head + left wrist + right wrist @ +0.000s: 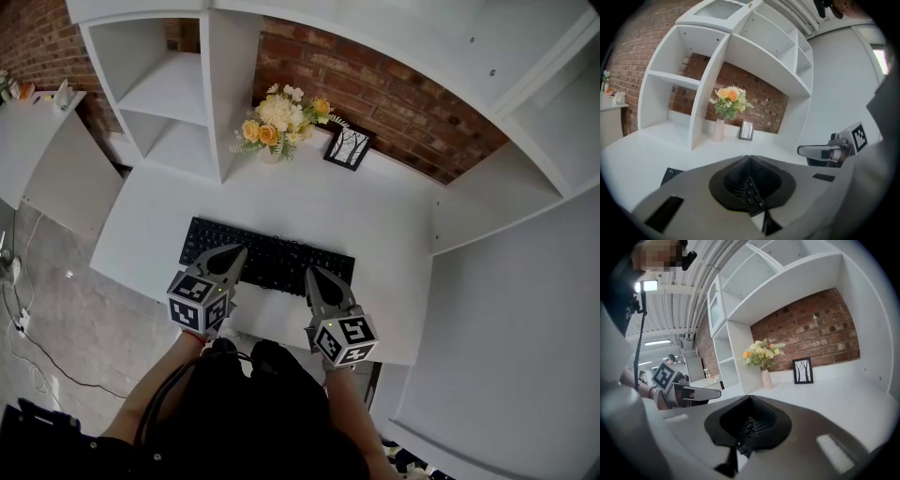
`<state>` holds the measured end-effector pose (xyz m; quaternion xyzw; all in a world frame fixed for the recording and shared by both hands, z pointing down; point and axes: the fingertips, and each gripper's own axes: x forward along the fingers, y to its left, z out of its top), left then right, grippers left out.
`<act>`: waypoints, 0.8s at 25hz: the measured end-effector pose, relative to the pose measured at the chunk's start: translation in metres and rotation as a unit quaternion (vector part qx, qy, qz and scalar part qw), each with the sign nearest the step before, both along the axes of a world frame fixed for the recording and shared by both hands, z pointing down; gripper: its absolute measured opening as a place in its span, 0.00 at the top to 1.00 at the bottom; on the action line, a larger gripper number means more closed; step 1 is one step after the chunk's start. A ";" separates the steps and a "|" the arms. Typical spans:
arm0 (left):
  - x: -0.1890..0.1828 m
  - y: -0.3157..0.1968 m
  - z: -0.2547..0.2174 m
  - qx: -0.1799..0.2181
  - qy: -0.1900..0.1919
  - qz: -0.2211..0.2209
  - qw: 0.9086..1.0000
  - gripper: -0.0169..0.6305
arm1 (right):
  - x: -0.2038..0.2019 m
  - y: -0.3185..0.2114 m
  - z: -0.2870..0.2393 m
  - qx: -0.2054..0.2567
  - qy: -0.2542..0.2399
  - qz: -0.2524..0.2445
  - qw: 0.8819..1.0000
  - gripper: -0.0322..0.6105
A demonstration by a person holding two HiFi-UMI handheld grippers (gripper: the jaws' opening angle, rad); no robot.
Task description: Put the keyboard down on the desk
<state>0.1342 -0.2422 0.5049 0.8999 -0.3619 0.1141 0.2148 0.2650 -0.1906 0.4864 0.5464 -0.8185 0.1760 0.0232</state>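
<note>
The black keyboard [272, 255] lies lengthwise across the near part of the white table [384, 220], its long edge towards the person, and each hand has hold of that near edge. The left gripper [238, 252] takes it near its left end; seen along that gripper's own jaws, the jaws are pressed together with a thin slice of the keyboard, a few keys showing, pinched between the dark pads. The right gripper [312, 273] takes it towards its right end in the same way, jaws closed tight on a narrow strip of keys (nothing else is in either grip). Whether the keyboard rests on the table or hangs just over it cannot be told from above. Behind it, well apart, a vase of flowers [279, 122] and a small framed picture [348, 147] stand against the brick wall [412, 94].
</note>
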 end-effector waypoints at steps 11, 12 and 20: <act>-0.002 -0.010 -0.051 0.075 0.031 -0.024 0.996 0.99 | 0.001 -0.006 -0.047 0.066 0.022 0.007 0.998 0.95; -0.003 -0.010 -0.053 0.079 0.032 -0.025 0.996 0.99 | 0.000 -0.006 -0.049 0.069 0.024 0.006 0.997 0.95; -0.007 -0.009 -0.068 0.104 0.042 -0.036 0.993 0.99 | -0.002 -0.007 -0.063 0.093 0.036 0.006 0.995 0.95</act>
